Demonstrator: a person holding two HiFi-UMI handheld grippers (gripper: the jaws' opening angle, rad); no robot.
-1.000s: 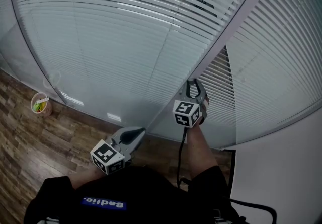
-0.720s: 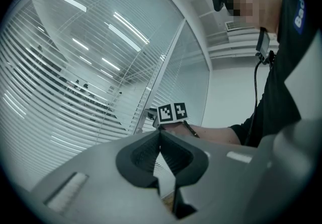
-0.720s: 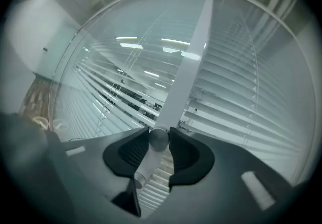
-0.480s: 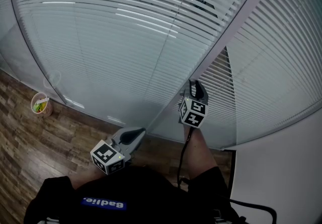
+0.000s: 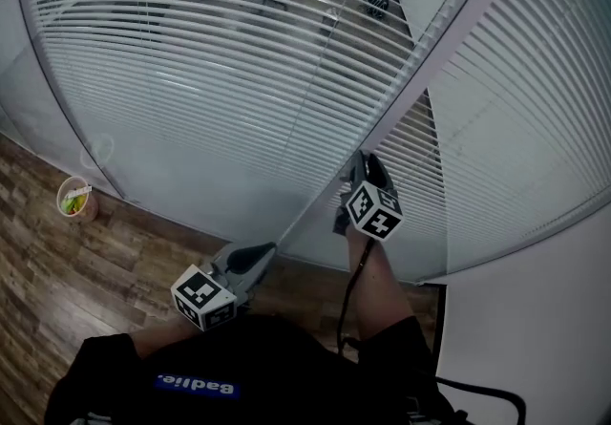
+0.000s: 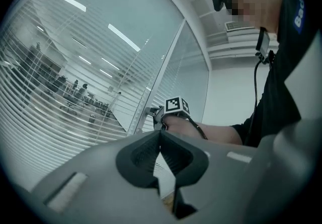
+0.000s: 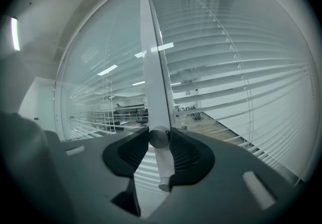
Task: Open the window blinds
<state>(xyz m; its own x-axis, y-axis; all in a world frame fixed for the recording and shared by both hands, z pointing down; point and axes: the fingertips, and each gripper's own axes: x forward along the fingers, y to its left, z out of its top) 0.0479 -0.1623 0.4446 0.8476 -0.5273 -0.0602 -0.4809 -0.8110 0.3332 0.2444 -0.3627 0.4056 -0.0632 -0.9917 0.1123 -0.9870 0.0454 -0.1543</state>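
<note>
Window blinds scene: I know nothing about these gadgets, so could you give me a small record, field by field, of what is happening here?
Place: blinds on a glass wall, above a wooden floor
Slats: tilted partly open; an office shows between them
Right gripper: shut on the round knob at the white frame post
Left gripper: jaws together, nothing between them, held low near the glass
Also there: a cup on the floor

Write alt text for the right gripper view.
The right claw grips a white tilt knob on the window frame. Partly open blinds on both sides show an office beyond the glass.
</note>
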